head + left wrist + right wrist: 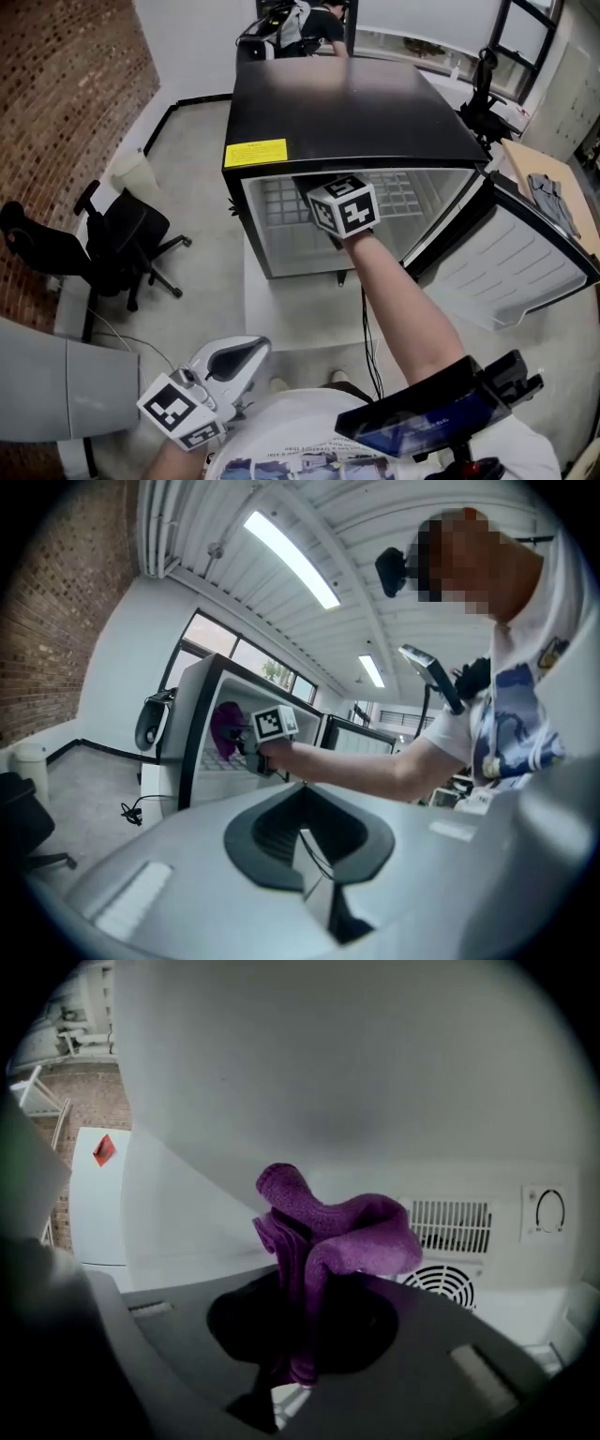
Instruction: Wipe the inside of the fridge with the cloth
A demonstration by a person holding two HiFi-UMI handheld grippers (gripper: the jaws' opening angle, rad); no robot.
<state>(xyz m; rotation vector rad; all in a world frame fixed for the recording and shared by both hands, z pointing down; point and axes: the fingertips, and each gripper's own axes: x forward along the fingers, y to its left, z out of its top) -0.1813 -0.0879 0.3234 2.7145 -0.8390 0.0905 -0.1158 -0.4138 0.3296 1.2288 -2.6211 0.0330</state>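
Left claw [302, 836] closed, empty; right claw [298, 1340] pinches purple cloth [337, 1227] bunched above it, inside fridge [347, 103].

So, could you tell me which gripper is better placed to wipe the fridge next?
Right. The right gripper is shut on the cloth and reaches inside the open fridge. The left gripper is shut, empty and well outside it.

Grey floor [202, 141], white plinth [300, 309] under fridge [347, 103], office chair [127, 246], bin [131, 173]
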